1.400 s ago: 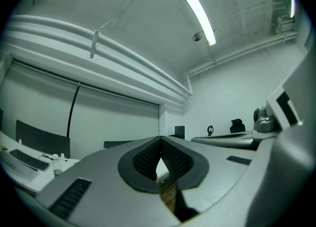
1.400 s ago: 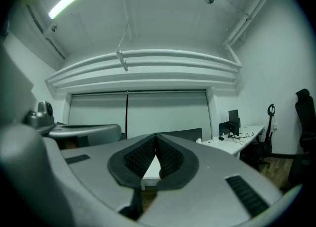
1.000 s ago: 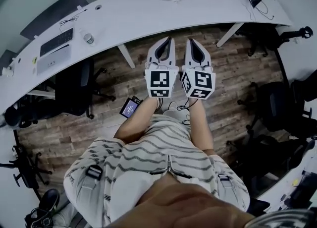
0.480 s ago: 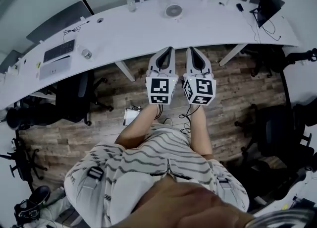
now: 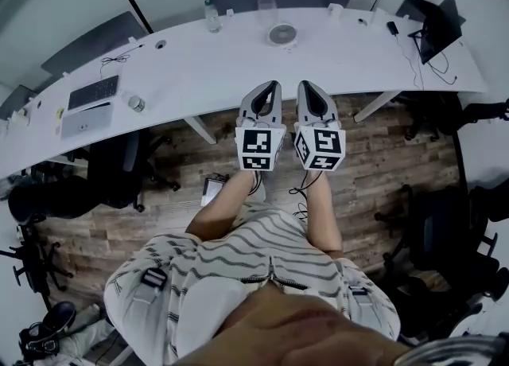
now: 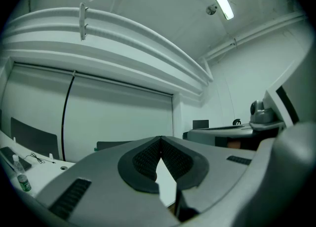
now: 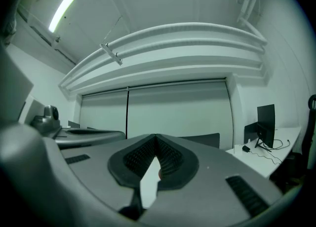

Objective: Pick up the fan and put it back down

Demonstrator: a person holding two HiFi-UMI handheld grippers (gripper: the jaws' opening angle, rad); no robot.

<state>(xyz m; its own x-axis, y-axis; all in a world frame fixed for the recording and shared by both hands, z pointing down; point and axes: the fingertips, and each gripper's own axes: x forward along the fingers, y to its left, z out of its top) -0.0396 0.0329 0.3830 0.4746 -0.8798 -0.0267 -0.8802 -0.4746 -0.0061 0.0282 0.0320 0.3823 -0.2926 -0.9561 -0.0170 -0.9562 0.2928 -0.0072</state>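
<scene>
A small round white fan [image 5: 281,35] lies on the long curved white desk [image 5: 223,62], near its far edge. Both grippers are held side by side over the wooden floor, just short of the desk's near edge, and point level toward the fan. My left gripper [image 5: 273,87] is shut with nothing in it; its dark ribbed pads [image 6: 148,159] meet at the tips. My right gripper [image 5: 307,87] is shut and empty too, and its pads [image 7: 168,158] also touch. Neither gripper view shows the fan.
On the desk are a laptop [image 5: 86,120], a keyboard [image 5: 93,92], a small cup [image 5: 137,104], a bottle [image 5: 210,16], a glass [image 5: 266,8] and a monitor [image 5: 439,26] at the right end. Office chairs [image 5: 119,169] stand under and beside the desk.
The desk and fan have slid down the head view, closer to the grippers, as the person steps toward them. Both grippers stay shut and side by side.
</scene>
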